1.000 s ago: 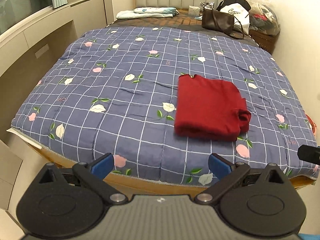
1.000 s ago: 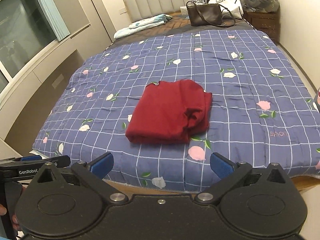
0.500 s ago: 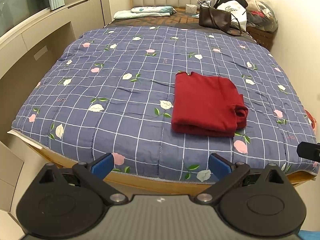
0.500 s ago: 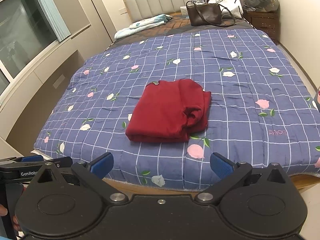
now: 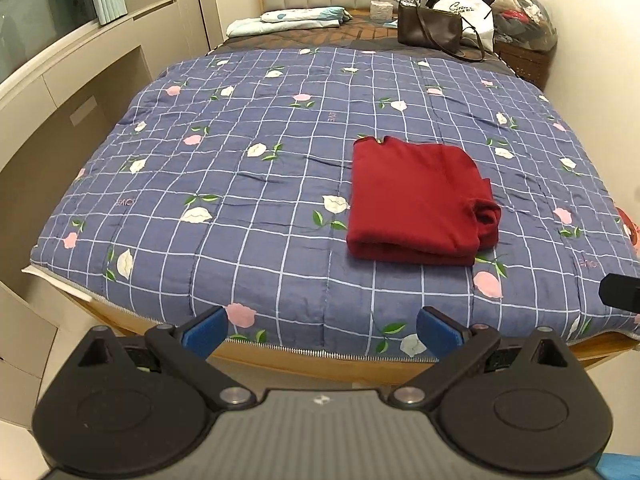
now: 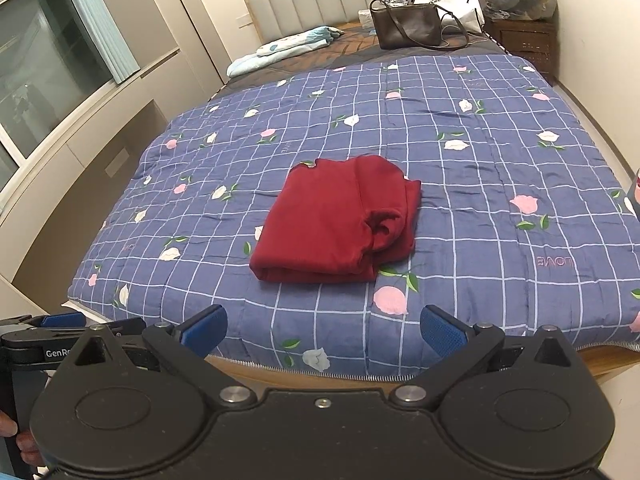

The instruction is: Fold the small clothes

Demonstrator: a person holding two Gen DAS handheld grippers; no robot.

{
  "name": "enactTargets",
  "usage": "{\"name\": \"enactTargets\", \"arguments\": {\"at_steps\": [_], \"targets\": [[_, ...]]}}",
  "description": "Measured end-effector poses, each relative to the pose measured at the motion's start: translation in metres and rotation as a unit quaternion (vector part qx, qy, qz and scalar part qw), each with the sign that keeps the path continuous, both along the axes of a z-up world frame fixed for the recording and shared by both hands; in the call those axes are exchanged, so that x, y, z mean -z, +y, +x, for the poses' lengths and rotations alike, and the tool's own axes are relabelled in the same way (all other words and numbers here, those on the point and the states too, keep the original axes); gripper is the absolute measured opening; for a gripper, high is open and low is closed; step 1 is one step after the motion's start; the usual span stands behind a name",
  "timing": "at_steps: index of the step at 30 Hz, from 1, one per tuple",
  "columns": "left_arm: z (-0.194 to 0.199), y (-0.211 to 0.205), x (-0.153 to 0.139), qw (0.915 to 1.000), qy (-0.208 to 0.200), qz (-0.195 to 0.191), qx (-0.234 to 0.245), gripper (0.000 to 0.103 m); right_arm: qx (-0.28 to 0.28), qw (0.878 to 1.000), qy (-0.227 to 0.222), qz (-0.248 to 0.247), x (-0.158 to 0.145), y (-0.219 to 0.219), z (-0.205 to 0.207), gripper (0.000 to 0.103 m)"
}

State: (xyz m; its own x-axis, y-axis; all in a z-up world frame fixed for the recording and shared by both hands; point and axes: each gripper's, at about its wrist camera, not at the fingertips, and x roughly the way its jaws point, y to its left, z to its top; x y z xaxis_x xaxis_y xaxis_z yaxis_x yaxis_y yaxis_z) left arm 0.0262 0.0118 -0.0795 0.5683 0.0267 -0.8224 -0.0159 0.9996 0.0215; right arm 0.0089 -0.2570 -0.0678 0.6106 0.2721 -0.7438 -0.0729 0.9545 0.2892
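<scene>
A dark red garment (image 5: pixel 416 200) (image 6: pixel 340 224) lies folded into a thick rectangle on the blue checked floral quilt (image 5: pixel 260 168) (image 6: pixel 480 168), near the foot of the bed. Its right side shows a rolled, bunched fold. My left gripper (image 5: pixel 322 326) hangs open over the bed's foot edge, well short of the garment, with nothing between its blue pads. My right gripper (image 6: pixel 324 328) is likewise open and empty, back from the garment. The left gripper's body (image 6: pixel 60 344) shows at the lower left of the right wrist view.
A brown handbag (image 5: pixel 430 32) (image 6: pixel 408 26), a white bag (image 5: pixel 468 12) and folded light bedding (image 5: pixel 288 20) sit at the head of the bed. A wooden nightstand (image 6: pixel 524 44) with a full plastic bag stands far right. Cabinets and a window line the left wall.
Both grippers have drawn back and up from the bed, so the garment looks smaller and farther. The garment has not moved. Both stay open.
</scene>
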Motion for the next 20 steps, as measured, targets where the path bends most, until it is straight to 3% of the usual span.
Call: {"name": "enactTargets", "arguments": {"at_steps": [20], "targets": [[-0.001,0.017,0.002,0.9998,-0.003,-0.021,-0.006,0.102,-0.007,1.0,-0.001,-0.005,0.001,0.013,0.006,0.102]]}}
